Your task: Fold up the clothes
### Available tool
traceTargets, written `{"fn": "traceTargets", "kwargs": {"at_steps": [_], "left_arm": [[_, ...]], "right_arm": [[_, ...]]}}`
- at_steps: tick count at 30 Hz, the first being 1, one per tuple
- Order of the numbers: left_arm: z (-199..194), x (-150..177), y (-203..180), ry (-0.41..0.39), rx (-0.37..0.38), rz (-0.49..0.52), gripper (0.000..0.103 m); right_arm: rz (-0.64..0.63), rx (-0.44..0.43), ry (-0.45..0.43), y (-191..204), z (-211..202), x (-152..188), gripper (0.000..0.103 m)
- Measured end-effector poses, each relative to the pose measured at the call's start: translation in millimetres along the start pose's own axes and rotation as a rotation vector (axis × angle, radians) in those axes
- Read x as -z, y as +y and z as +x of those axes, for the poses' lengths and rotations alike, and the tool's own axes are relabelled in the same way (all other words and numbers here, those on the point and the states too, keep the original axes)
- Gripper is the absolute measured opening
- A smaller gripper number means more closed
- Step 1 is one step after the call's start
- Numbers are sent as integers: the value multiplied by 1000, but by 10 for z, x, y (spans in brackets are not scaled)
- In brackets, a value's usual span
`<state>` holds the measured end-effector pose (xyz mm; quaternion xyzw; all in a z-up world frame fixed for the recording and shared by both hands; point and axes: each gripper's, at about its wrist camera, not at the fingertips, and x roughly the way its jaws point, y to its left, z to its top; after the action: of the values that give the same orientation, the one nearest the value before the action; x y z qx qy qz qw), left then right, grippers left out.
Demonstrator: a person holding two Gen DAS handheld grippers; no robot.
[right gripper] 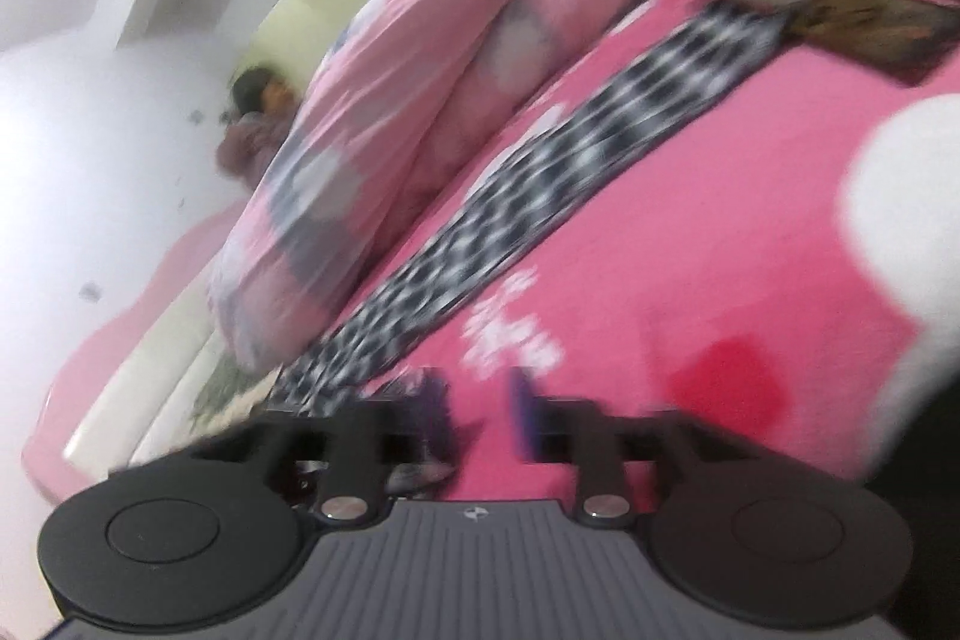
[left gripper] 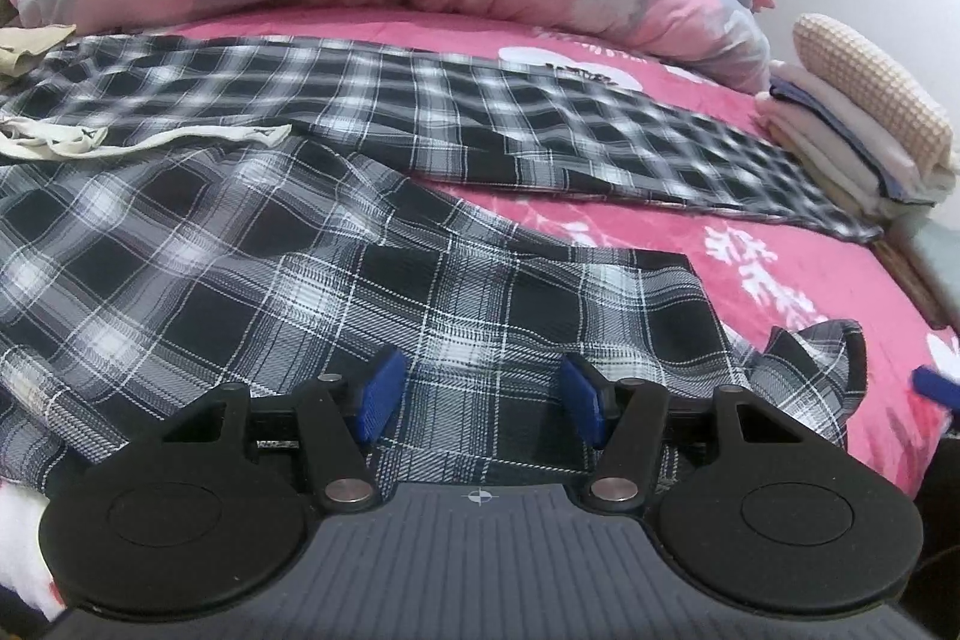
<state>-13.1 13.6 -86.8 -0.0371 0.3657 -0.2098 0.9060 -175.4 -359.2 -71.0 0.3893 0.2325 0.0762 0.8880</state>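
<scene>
left gripper (left gripper: 480, 400) spread over plaid trousers (left gripper: 252, 250), right gripper (right gripper: 480, 400) blurred — slightly parted, empty — above pink sheet (right gripper: 720, 250)

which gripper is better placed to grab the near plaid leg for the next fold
Left. The left gripper hangs open right over the plaid trousers; the right gripper faces bare pink bedsheet, its view motion-blurred.

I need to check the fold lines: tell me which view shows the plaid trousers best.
The left wrist view: the plaid trousers lie sharp, both legs spread across the bed. The right wrist view shows only one blurred, tilted leg.
</scene>
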Motion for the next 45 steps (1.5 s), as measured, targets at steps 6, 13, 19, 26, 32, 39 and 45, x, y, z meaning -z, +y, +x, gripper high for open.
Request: {"fn": "traceTargets", "kwargs": {"at_steps": [6,13,19,26,32,39,45], "left_arm": [[21,13,-4,-1,-2,-8,58],[34,22,15,-7,-6,-13,58],[47,19,3,-8,-6,-15,58],[52,22,-20,-10,-3,-18,58],[34,28,7,-16,3,-18,58],[-191,11,18,-63,13,-2,58],[-592,33,-113,-107,226,47,58]], "right_arm": [[-68,-41,102,187,523,99,67],[-89,-42,66,189,402,153,6],[-96,17,-31,129,17,55,6],[-83,129,-119,-68,-260,-61,4],[-76,192,-170,-187,-382,-265,4],[81,72,-108,-266,-370,-255,57],[85,12,-21,-247,-358,-98,69]]}}
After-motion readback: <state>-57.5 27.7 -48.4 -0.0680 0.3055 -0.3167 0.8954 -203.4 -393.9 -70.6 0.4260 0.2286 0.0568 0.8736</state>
